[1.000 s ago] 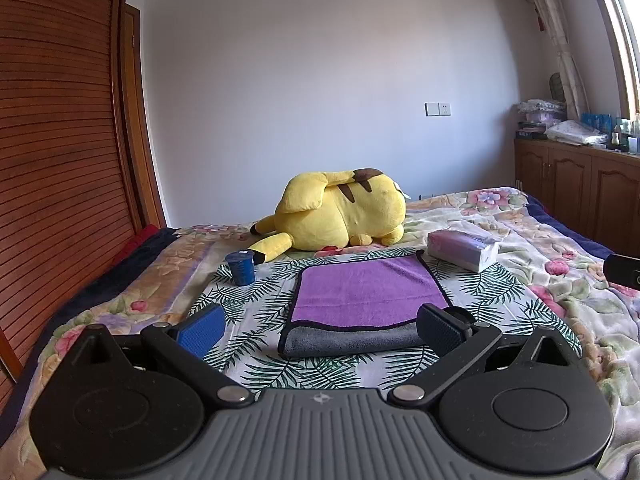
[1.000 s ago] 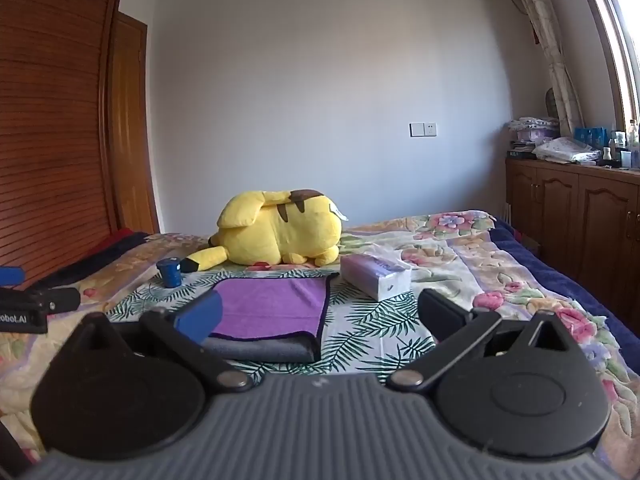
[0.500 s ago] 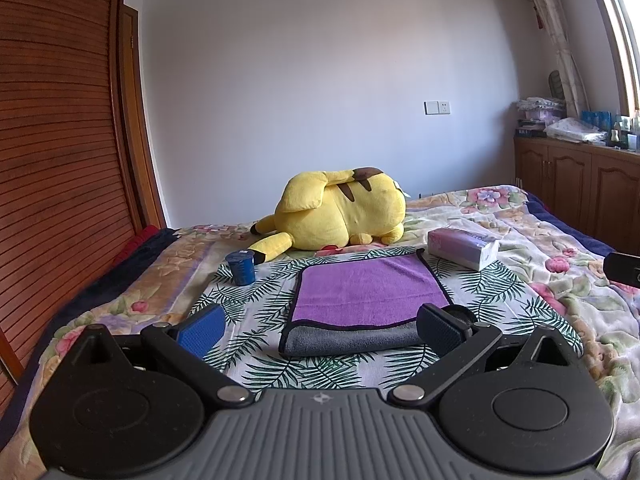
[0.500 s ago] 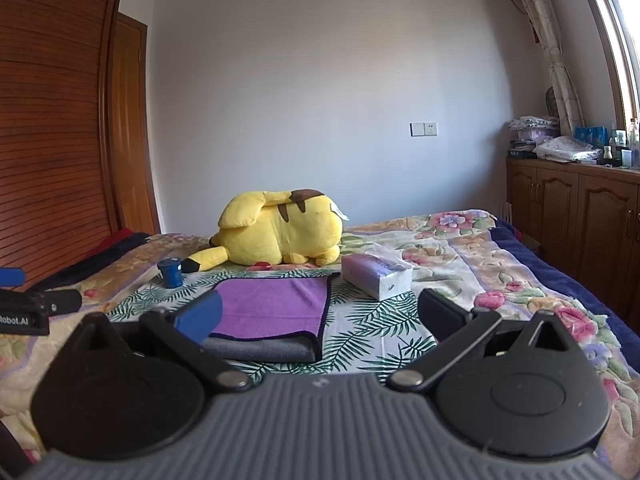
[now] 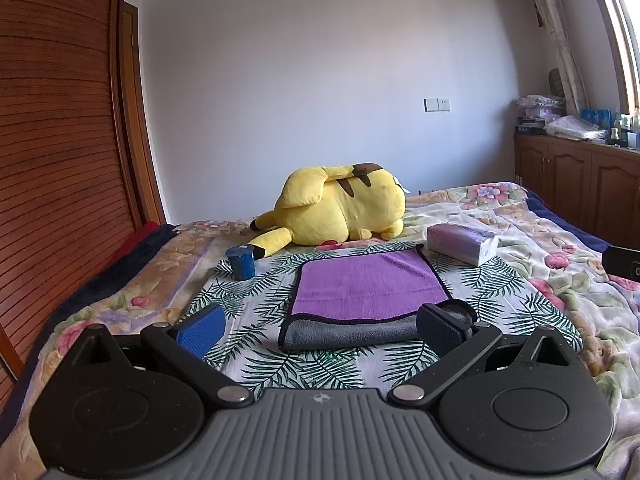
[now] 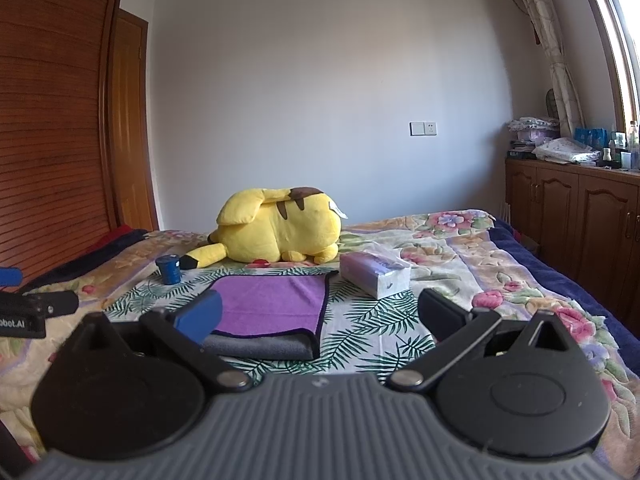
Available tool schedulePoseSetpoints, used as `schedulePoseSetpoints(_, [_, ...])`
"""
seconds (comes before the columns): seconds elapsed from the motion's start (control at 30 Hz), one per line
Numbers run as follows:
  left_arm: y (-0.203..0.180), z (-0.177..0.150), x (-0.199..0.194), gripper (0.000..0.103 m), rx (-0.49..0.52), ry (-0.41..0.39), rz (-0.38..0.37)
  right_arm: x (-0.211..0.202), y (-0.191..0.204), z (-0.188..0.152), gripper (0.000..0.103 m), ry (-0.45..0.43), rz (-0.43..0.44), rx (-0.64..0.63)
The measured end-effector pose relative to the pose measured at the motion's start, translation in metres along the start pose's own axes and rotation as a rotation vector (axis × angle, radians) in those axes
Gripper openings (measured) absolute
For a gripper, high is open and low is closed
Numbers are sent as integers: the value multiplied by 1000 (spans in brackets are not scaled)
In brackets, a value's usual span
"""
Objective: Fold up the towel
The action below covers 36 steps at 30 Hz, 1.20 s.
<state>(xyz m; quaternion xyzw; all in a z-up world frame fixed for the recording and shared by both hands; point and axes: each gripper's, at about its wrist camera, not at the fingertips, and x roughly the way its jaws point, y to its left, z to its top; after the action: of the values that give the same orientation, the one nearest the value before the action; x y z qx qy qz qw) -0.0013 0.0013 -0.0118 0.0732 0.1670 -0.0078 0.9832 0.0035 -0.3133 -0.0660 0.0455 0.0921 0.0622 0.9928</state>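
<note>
A folded towel (image 5: 368, 288), purple on top with a grey underside at its near edge, lies flat on the leaf-print cloth on the bed. It also shows in the right wrist view (image 6: 272, 304). My left gripper (image 5: 320, 326) is open and empty, held just short of the towel's near edge. My right gripper (image 6: 320, 314) is open and empty, near the towel's front right corner. Neither touches the towel.
A yellow plush toy (image 5: 340, 208) lies behind the towel. A blue cup (image 5: 240, 262) stands to the towel's left, a tissue pack (image 5: 462, 242) to its right. Wooden cabinets (image 6: 568, 216) line the right wall, a wooden wardrobe (image 5: 60, 160) the left.
Both grippers have drifted very slightly; the towel and the other objects have not moved.
</note>
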Motion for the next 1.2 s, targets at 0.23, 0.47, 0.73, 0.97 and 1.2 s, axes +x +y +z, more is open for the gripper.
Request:
schedulePoseSetpoints(0.23, [1, 1, 0, 103, 1, 4, 3, -1, 0, 0, 103, -1, -4, -1])
schedulePoseSetpoints(0.47, [2, 1, 0, 103, 2, 4, 2, -1, 0, 0, 103, -1, -3, -1])
schedulePoseSetpoints(0.73, [2, -1, 1, 103, 2, 8, -3, -2, -2, -1, 103, 1, -3, 2])
schedulePoseSetpoints(0.97, [0, -3, 4, 103, 4, 19, -4, 1, -3, -3, 103, 8, -6, -2])
schedulePoseSetpoints(1.2, [-1, -8, 16, 103, 10, 57, -15, 7, 0, -8, 103, 33, 8, -9])
